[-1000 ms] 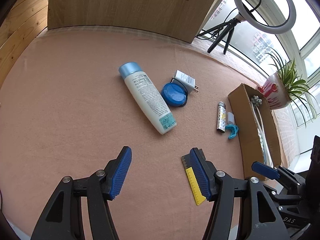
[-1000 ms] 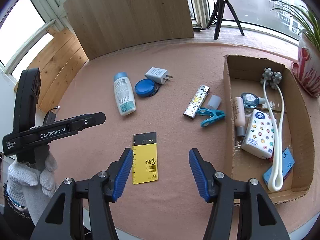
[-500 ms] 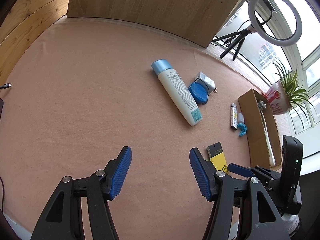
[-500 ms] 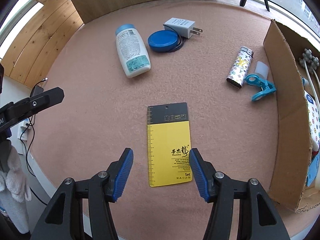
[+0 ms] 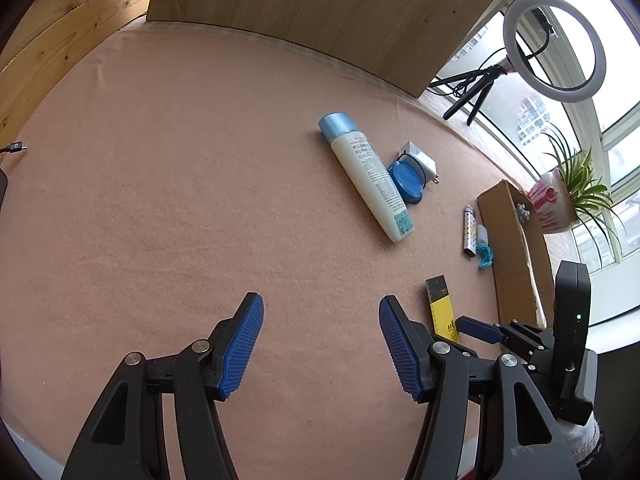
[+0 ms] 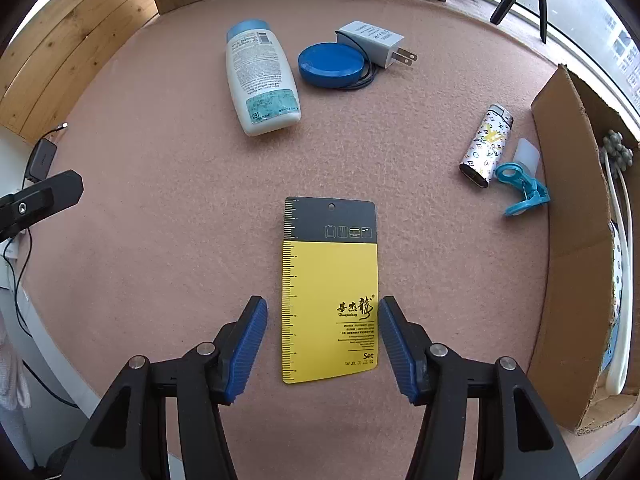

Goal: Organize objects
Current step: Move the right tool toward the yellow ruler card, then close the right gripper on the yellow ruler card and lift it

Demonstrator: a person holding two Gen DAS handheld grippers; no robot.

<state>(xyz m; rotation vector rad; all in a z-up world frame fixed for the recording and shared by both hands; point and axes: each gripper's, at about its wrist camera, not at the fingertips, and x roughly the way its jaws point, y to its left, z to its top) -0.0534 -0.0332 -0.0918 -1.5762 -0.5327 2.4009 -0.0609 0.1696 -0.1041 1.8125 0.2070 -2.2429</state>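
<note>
- Right gripper [image 6: 322,340] points down over the yellow-and-black card [image 6: 330,292] lying flat on the desk [image 6: 160,220]; its jaws are closing with the card's lower half between them, right pad at the card's edge, left pad a little apart, nothing held yet.
- Left gripper [image 5: 320,344] hovers half-wide over bare desk, empty.
- The step looks like picking the card up; a thin flat card will likely want the fingertips right down on the felt to pinch its edges.
- Farther off lie the patterned lighter [image 6: 486,146] and the blue clip [image 6: 522,194], just beside the cardboard box [image 6: 568,240].
- The box holds a white roller massager [image 6: 618,200]; the rest of its contents are mostly hidden.
- Farthest: lotion bottle [image 6: 258,76], blue round case [image 6: 332,65], white charger [image 6: 372,42].
</note>
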